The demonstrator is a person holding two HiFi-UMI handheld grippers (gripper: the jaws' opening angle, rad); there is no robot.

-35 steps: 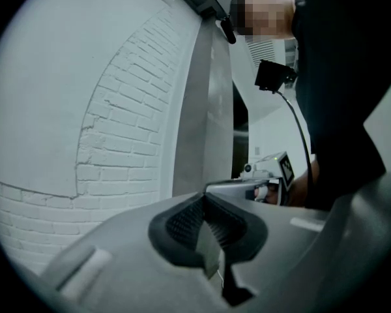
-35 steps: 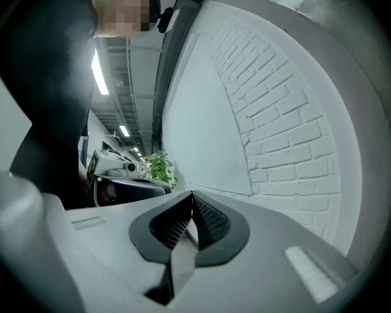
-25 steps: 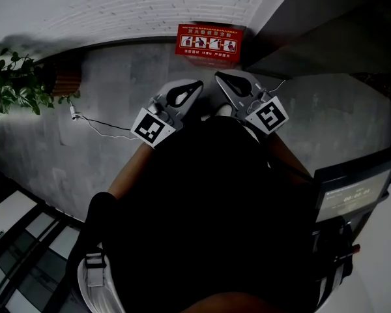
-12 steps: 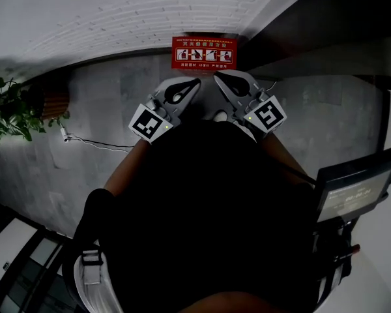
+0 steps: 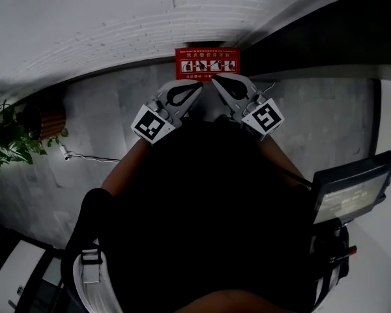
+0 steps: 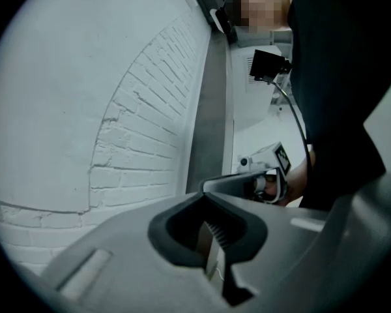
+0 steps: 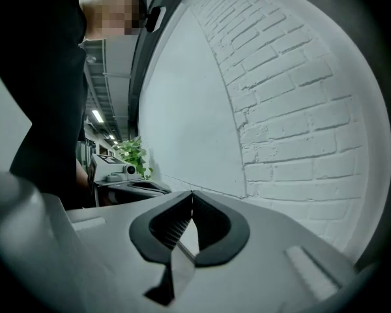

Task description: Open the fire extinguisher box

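The red fire extinguisher box (image 5: pixel 207 62) stands on the grey floor against the white brick wall (image 5: pixel 182 12), with white pictograms on its top. My left gripper (image 5: pixel 197 86) and right gripper (image 5: pixel 216 79) are held side by side just short of it, their tips close to its near edge in the head view. Both are shut with nothing between the jaws. The left gripper view shows its closed tips (image 6: pixel 206 193) against the brick wall, with the right gripper (image 6: pixel 268 167) beside it. The right gripper view shows closed tips (image 7: pixel 192 193). Neither gripper view shows the box.
A potted plant (image 5: pixel 6 142) and a brown pot (image 5: pixel 49 119) stand at the left, with a thin cable (image 5: pixel 85 156) on the floor. A dark device with a screen (image 5: pixel 348 188) is at the right. A dark wall panel (image 5: pixel 326 38) meets the brick wall beside the box.
The person has moved toward the wall with both grippers. The box now sits right at the gripper tips, and the plant has slid toward the view's left edge.
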